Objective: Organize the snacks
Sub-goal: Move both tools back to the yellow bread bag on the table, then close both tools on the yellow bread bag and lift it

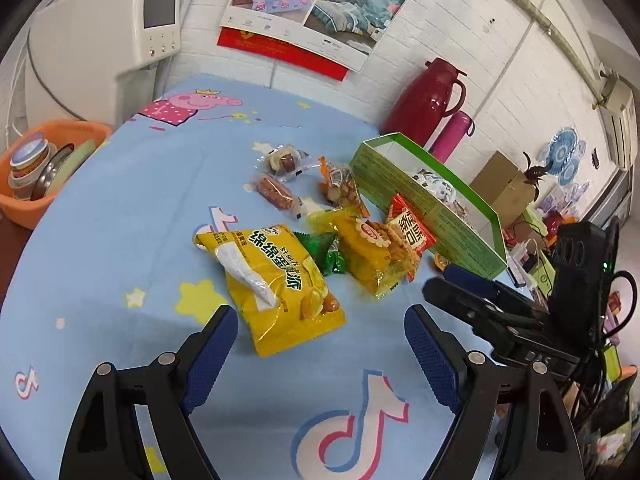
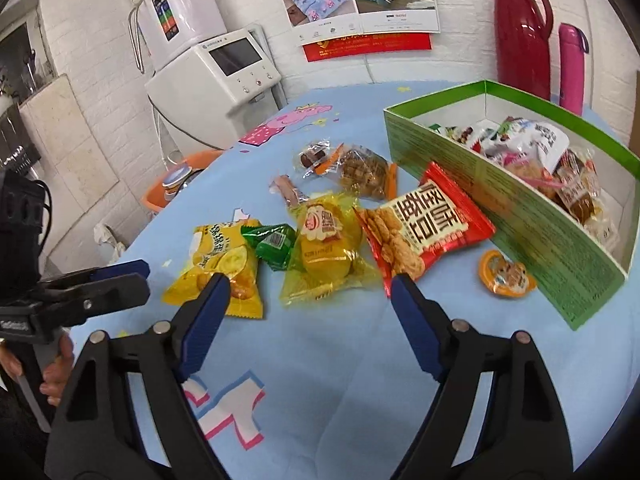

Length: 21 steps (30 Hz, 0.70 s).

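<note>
Holding mixed wrapped snacks, the open green cardboard box sits beside loose packets; left gripper and right gripper both gape, empty.

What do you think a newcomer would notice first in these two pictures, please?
Probably the heap of bright snack packets mid-table, led by the big yellow egg-pie bag and the red rice-cracker packet leaning at the green box, which already holds snacks. Behind the box, a dark red thermos jug stands at the wall. Both hand-held grippers, left and right, hover open.
</note>
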Each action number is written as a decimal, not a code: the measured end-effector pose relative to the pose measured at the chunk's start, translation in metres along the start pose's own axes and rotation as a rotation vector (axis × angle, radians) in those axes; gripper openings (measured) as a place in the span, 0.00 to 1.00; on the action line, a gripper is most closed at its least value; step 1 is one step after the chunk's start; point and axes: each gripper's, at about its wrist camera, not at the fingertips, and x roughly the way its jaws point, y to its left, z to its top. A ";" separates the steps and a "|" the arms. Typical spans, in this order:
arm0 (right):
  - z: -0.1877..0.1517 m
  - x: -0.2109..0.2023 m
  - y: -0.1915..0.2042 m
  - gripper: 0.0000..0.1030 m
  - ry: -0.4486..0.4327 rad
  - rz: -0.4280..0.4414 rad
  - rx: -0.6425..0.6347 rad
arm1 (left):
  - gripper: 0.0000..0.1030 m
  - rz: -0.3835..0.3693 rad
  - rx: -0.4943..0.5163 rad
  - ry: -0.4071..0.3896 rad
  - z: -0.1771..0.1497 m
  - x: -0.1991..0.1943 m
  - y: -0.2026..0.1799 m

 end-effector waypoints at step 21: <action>-0.052 -0.012 -0.019 0.44 0.201 0.038 -0.203 | 0.85 -0.112 0.065 0.096 -0.005 0.020 -0.029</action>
